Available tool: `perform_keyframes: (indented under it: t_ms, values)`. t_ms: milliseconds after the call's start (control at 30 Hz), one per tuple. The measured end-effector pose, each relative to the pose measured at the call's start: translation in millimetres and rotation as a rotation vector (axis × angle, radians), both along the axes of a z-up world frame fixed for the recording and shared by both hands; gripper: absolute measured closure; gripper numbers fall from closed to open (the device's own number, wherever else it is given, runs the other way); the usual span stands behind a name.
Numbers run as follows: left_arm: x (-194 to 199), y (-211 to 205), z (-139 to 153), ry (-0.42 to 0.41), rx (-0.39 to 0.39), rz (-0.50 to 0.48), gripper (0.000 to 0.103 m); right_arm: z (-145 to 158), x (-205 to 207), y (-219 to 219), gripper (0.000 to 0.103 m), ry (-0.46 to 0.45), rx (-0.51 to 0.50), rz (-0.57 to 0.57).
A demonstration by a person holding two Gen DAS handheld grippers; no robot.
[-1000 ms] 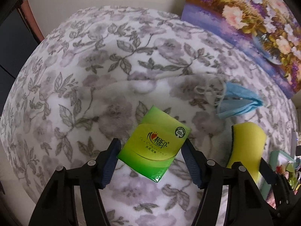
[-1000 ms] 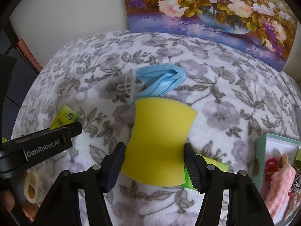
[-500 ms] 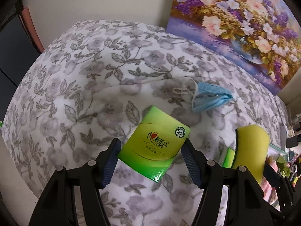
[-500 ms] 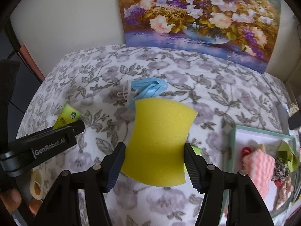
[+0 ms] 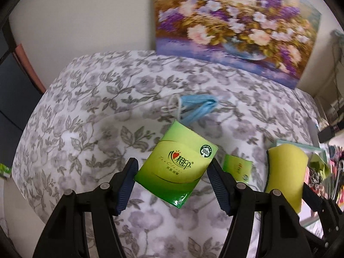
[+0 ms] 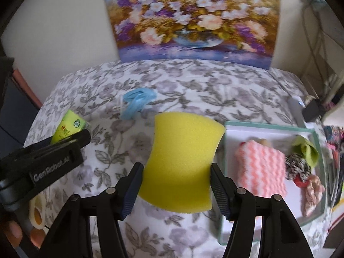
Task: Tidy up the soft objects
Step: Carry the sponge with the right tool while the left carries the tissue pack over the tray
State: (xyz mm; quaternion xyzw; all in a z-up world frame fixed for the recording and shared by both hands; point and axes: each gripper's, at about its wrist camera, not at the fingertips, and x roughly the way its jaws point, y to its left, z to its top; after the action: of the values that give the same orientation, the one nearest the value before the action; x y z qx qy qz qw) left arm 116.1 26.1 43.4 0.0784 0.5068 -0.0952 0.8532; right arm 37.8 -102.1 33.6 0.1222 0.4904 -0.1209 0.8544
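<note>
Left gripper [image 5: 173,180] is clamping a green tissue pack [image 5: 176,167] above the floral blanket [image 5: 86,129]; right gripper [image 6: 176,191] is clamping a yellow sponge [image 6: 182,159]. Tray [image 6: 266,126], partly cut off, is holding a pink-striped cloth [image 6: 262,169] and blurred small items. Blue mask [image 6: 137,102] is lying crumpled behind.

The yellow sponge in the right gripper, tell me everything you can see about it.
The yellow sponge is a porous foam pad with pinched-in sides; the left wrist view shows a dark layer along one edge. The right gripper clamps it at its lower sides, holding it above the floral blanket, beside the teal-rimmed tray. Nothing else touches it.
</note>
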Motion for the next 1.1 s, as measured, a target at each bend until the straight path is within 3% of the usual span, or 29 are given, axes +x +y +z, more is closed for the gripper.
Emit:
perform_keyframes:
  t_ms: [367,500,1100]
  values:
    - [-46.7,-43.0,13.2,-0.033,-0.030,-0.107,0.035,9.4,-52.0,-63.6,0.038,0.003,0.010,-0.162]
    - [-57.3,-62.2,7.5,0.024,-0.090,-0.170,0.035,6.4,-66.1,-93.6,0.038,0.018,0.031,-0.241]
    - [-125.7,-163.8,-28.0,0.158,-0.090,-0.451,0.035,-14.7,-121.5,-193.6,0.036,0.077,0.100,-0.492]
